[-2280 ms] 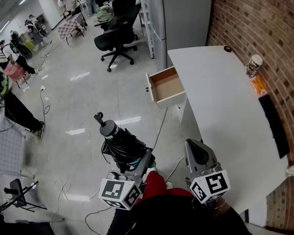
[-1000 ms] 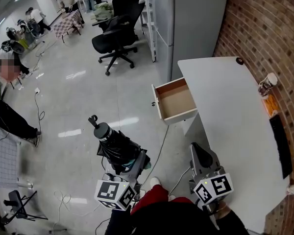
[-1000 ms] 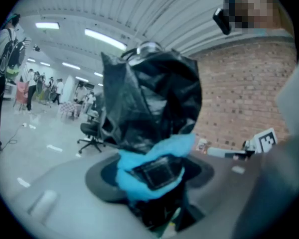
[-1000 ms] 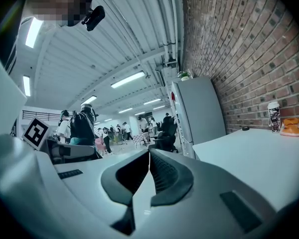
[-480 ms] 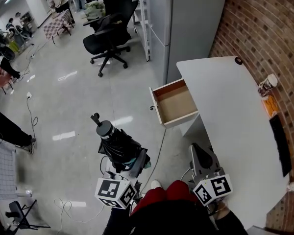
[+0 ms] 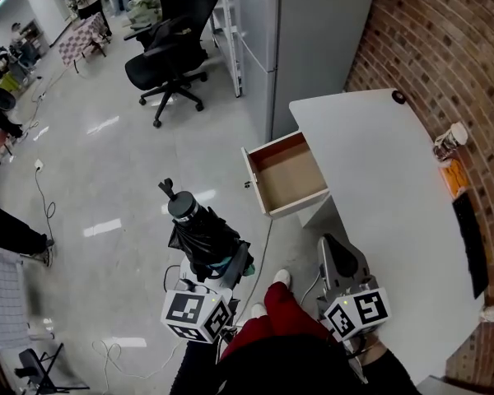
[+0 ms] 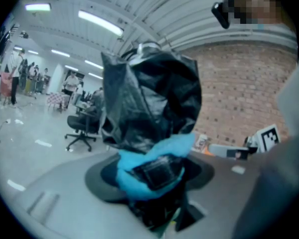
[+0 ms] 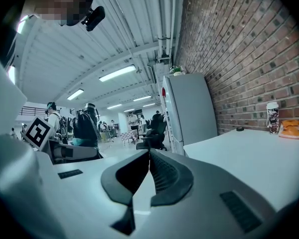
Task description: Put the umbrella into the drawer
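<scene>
A folded black umbrella with a round black handle pointing away from me sticks out of my left gripper, which is shut on its lower part; a blue-green piece shows at the jaws. It fills the left gripper view as crumpled black fabric above the left gripper. The wooden drawer stands pulled out of the white desk, ahead and to the right of the umbrella, with nothing in it. My right gripper hovers at the desk's near corner, the right gripper shut on nothing.
On the desk by the brick wall are a paper cup, an orange packet and a black keyboard. A grey cabinet stands beyond the desk, a black office chair to the left. Cables lie on the floor.
Both grippers have advanced with the person toward the desk, so the drawer lies closer to the umbrella's tip. The grip on the umbrella is unchanged, and the right jaws stay shut.
</scene>
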### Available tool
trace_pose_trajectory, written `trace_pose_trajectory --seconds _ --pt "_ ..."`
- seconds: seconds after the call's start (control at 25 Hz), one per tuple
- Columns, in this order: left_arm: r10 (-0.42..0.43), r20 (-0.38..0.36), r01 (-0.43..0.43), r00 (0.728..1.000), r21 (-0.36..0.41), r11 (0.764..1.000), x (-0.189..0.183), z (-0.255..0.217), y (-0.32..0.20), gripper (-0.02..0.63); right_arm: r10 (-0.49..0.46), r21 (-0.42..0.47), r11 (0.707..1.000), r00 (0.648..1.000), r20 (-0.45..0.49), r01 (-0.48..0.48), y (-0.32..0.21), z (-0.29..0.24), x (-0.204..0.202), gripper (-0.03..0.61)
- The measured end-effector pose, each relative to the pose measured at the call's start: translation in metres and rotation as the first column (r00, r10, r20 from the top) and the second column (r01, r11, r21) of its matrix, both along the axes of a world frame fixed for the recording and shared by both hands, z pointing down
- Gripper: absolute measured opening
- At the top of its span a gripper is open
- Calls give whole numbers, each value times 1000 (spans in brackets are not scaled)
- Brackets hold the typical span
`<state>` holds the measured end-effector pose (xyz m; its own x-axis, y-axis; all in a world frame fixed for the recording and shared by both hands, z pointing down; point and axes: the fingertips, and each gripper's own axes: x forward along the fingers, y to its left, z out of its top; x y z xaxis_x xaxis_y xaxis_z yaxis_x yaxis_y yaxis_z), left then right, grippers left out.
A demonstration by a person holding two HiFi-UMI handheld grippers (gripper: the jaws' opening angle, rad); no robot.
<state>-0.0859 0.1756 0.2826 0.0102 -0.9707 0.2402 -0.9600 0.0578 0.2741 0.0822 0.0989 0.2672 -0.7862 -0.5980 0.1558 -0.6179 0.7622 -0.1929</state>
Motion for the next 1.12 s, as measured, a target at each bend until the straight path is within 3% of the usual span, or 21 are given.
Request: trace_pose_trajectory --seconds 0.56,1.12 --pt "30 0 -30 1000 -48 998 -15 19 -123 267 80 -9 997 996 39 -80 -114 1 4 11" --pt "80 -14 -81 997 -115 990 -14 48 -210 267 133 -38 991 989 57 -131 -152 11 14 11"
